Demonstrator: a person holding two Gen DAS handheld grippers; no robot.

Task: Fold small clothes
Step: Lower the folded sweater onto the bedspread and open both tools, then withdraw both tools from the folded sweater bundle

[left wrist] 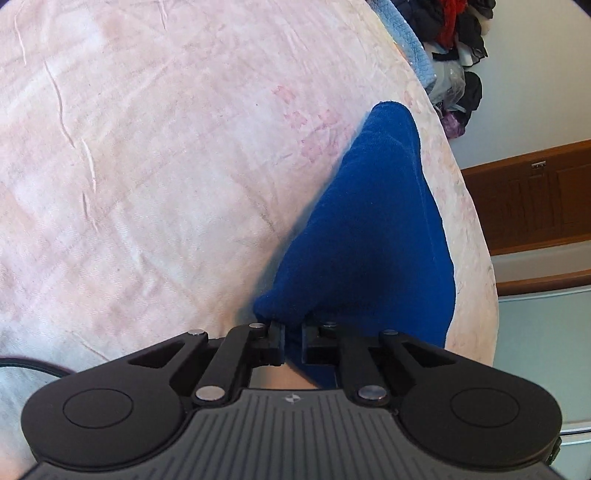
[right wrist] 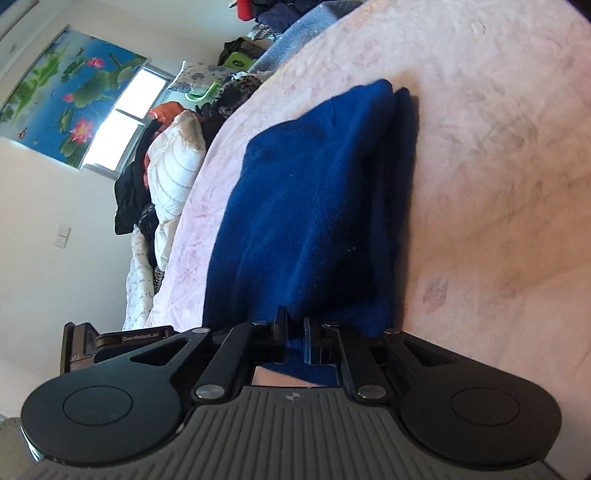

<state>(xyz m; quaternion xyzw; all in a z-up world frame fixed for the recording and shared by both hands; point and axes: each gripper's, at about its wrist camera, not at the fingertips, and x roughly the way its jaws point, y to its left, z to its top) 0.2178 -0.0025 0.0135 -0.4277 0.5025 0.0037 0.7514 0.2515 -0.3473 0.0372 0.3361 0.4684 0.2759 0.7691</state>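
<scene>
A blue fleece garment [left wrist: 369,229] lies on the pale pink bed cover [left wrist: 147,166], stretching away from me toward the bed's edge. My left gripper [left wrist: 293,341] is shut on the garment's near corner, with blue cloth pinched between the two black fingers. In the right wrist view the same blue garment [right wrist: 306,206] lies folded in layers, its stacked edges showing on the right side. My right gripper [right wrist: 295,338] is shut on the garment's near edge, cloth caught between its jaws.
The pink cover [right wrist: 498,166] spreads wide on both sides of the garment. A heap of dark and red clothes [left wrist: 454,33] sits beyond the bed's far edge, near a wooden cabinet [left wrist: 535,199]. A pillow and piled clothes [right wrist: 173,158] lie by the window with a lotus blind [right wrist: 66,96].
</scene>
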